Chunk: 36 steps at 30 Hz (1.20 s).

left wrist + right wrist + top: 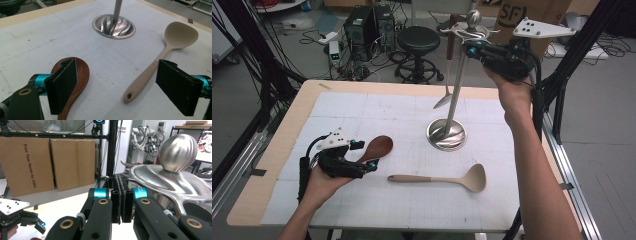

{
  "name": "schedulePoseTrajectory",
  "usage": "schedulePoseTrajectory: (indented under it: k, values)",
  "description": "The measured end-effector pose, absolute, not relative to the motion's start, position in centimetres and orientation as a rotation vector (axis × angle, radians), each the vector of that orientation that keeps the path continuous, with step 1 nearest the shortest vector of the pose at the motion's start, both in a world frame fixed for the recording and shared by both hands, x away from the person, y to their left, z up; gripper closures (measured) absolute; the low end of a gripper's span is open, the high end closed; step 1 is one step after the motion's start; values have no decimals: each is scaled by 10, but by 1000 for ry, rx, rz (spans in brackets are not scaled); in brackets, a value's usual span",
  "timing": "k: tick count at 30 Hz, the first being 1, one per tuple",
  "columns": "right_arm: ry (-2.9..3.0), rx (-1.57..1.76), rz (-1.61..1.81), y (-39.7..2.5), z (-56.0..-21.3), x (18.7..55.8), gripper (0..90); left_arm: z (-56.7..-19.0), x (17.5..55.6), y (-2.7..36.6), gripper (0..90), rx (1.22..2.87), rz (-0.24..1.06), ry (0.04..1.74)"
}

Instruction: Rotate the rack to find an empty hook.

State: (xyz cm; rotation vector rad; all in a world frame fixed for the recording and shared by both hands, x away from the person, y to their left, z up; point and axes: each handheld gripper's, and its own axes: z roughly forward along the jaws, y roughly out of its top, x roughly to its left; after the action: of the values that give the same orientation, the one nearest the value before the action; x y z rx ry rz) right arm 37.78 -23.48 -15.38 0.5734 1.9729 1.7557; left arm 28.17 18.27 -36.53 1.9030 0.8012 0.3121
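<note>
A steel utensil stand (pixel 457 137) rises from the white mat, and a brown-handled metal spatula (pixel 444 100) hangs from one of its top hooks. My right gripper (pixel 470 49) is held high beside the stand's ball top (pixel 178 152), jaws shut with nothing visible between them. A dark wooden spoon (pixel 379 147) and a beige silicone ladle (pixel 452 178) lie flat on the mat. My left gripper (pixel 365 155) rests low and open; its left jaw hovers over the wooden spoon (pixel 81 75), and the ladle handle (pixel 145 80) lies between the jaws' lines.
The white mat covers a wooden table (pixel 287 130) whose bare edge runs along the left and back. Behind the table are a black stool (pixel 418 40), computer towers (pixel 362 27) and cardboard boxes (pixel 30 162). Black frame posts (pixel 562 70) stand at the right.
</note>
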Motion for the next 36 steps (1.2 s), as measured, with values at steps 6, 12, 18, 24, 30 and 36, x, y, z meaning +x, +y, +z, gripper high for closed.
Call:
schedulePoseTrajectory:
  k: [6,12,18,24,30,36]
  values:
    - [1970,581,1778,-241,-155,375,876,-365,282,184,180,1896,313,808]
    - [1995,583,1769,-243,-160,369,837,-366,283,186,180,1902,315,807]
    - [2020,571,1777,-242,-166,363,790,-366,282,187,179,1893,319,814]
    - [2062,560,1773,-238,-178,359,758,-366,283,188,179,1896,323,812]
    - [2113,569,1763,-233,-194,358,716,-367,283,186,178,1901,320,814]
    - [2170,576,1742,-227,-216,353,684,-367,283,186,177,1909,326,810]
